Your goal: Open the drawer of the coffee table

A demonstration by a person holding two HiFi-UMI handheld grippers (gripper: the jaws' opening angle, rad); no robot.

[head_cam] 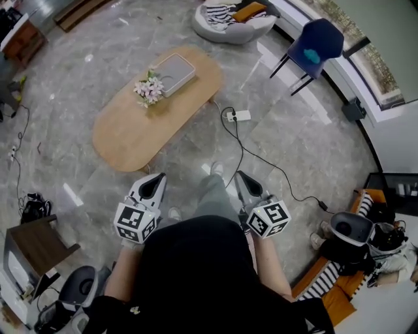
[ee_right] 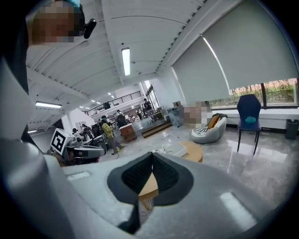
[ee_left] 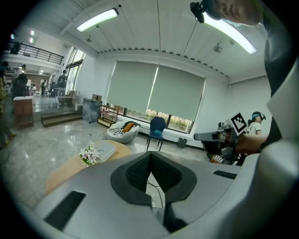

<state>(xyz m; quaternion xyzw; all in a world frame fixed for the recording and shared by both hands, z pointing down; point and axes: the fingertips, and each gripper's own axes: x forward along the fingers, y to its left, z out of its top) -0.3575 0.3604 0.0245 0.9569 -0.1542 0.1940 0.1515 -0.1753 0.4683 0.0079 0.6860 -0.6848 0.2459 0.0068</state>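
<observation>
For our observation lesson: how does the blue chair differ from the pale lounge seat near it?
The blue chair stands on thin dark legs; the pale lounge seat sits low on the floor. The blue chair carries one small teal item; the pale lounge seat holds striped fabric and an orange cushion. Both stand beyond the coffee table.

- Clothing: black short-sleeved top (head_cam: 196,274), grey trousers (head_cam: 212,196), white shoes (head_cam: 216,168).
- Tools: left gripper (head_cam: 159,177) and right gripper (head_cam: 239,175) have grey shells, black ribbed pads (ee_left: 140,170), and black-and-white marker cubes (head_cam: 136,222).
</observation>
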